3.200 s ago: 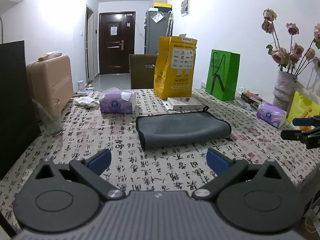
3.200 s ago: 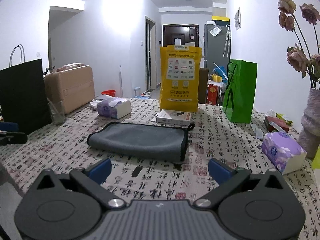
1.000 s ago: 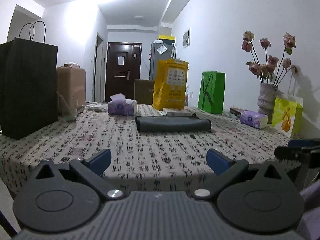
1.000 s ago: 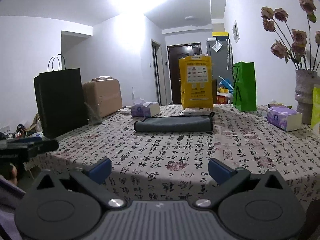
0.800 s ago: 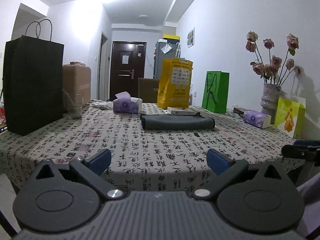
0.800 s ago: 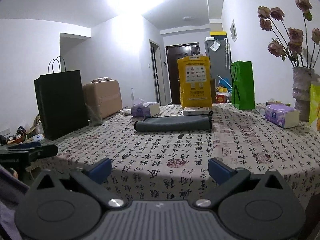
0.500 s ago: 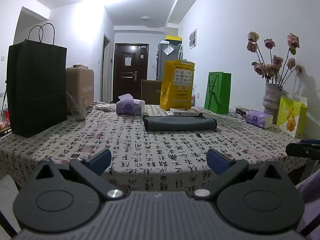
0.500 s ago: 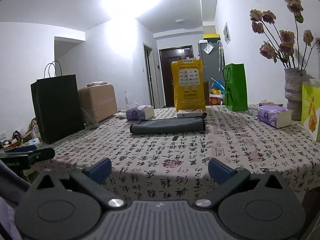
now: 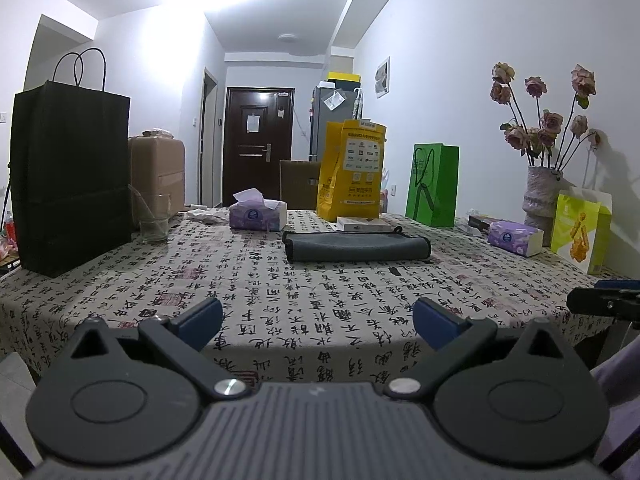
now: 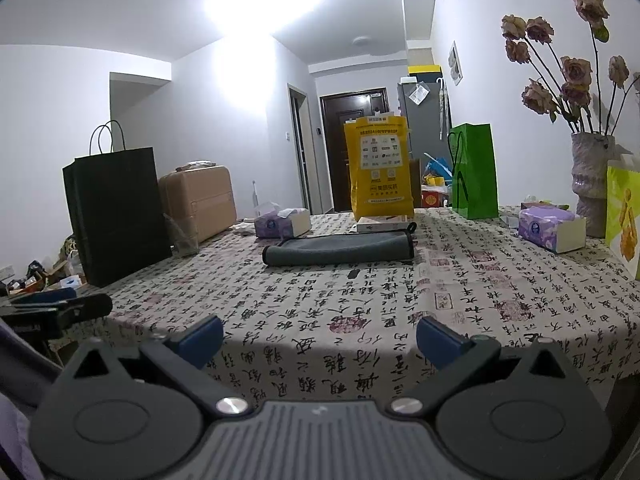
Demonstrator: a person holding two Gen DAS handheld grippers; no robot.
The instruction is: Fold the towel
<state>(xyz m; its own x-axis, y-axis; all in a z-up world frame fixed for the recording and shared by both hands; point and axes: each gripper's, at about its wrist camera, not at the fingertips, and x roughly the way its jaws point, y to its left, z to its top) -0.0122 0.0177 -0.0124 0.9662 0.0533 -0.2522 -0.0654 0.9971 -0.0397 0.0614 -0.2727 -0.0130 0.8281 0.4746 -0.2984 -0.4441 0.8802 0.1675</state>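
A grey towel lies folded into a long flat bundle in the middle of the table; it also shows in the right wrist view. My left gripper is open and empty, held back off the near table edge, far from the towel. My right gripper is open and empty, also back at the near edge. The right gripper shows at the right edge of the left wrist view. The left gripper shows at the left of the right wrist view.
The table has a calligraphy-print cloth. On it stand a black paper bag, a glass, tissue boxes, a yellow bag, a green bag, a flower vase and a lime bag.
Both grippers have drawn back and down from over the table to its near edge. The towel now lies farther off. It has not moved, and both grippers stay open.
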